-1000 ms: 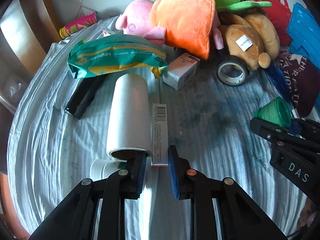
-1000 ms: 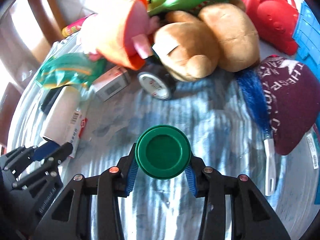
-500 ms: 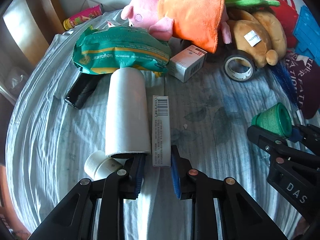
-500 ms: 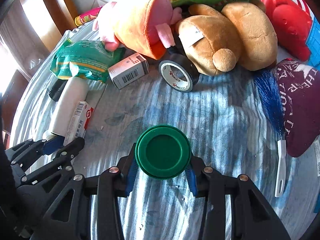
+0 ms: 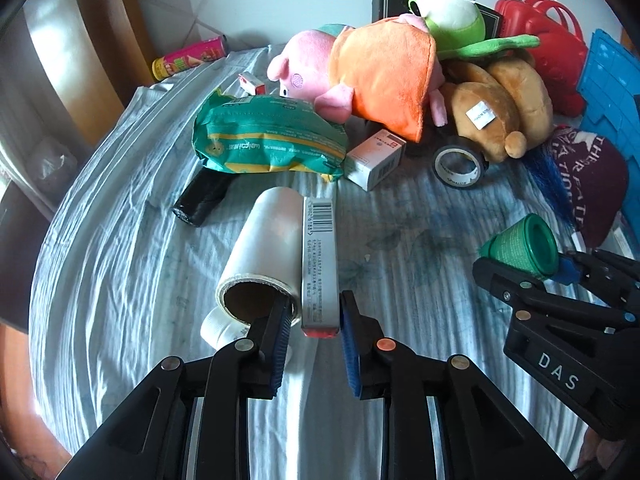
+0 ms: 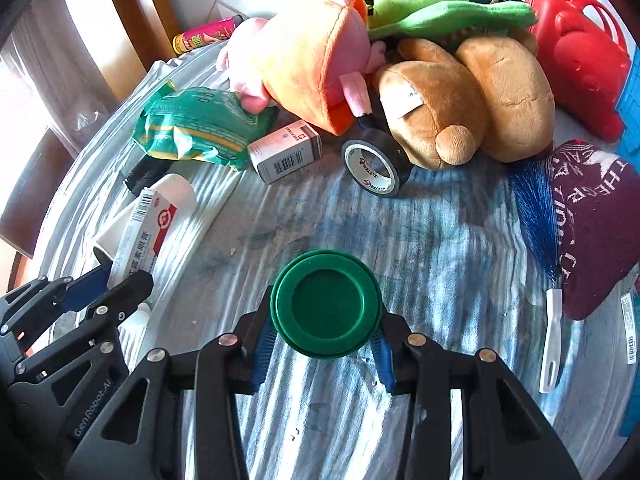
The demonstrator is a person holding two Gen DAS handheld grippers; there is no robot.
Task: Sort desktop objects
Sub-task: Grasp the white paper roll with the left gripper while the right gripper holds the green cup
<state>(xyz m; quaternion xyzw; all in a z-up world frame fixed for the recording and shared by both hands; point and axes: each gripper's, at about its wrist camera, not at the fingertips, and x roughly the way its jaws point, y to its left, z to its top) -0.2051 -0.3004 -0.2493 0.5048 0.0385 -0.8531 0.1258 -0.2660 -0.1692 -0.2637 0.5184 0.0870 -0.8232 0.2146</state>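
Note:
My left gripper (image 5: 314, 312) is shut on the near end of a long white ointment box (image 5: 319, 248) with a barcode. The box lies alongside a white paper roll (image 5: 268, 248) and tilts up over it. From the right wrist view the same box (image 6: 140, 236) sits between the left gripper's (image 6: 116, 284) fingers. My right gripper (image 6: 324, 324) is shut on a green plastic cup (image 6: 326, 308), held above the cloth with its base facing the camera. The cup (image 5: 520, 250) and right gripper (image 5: 560, 276) appear at the right of the left wrist view.
Striped blue-white cloth (image 6: 420, 240) covers the table. At the back lie plush toys (image 5: 380, 68), a green wipes pack (image 5: 268, 144), a small carton (image 5: 374, 158), a black tape roll (image 5: 460, 166), a black roll (image 5: 200, 200), a maroon cap (image 6: 592, 220), a blue brush (image 6: 536, 216) and a red bag (image 6: 576, 56). A white bottle (image 5: 220, 328) lies beside the left fingers.
The left jaws narrowed onto the long box, and its far end now rides up over the paper roll. Both views pulled back and tilted up. The green cup stays held.

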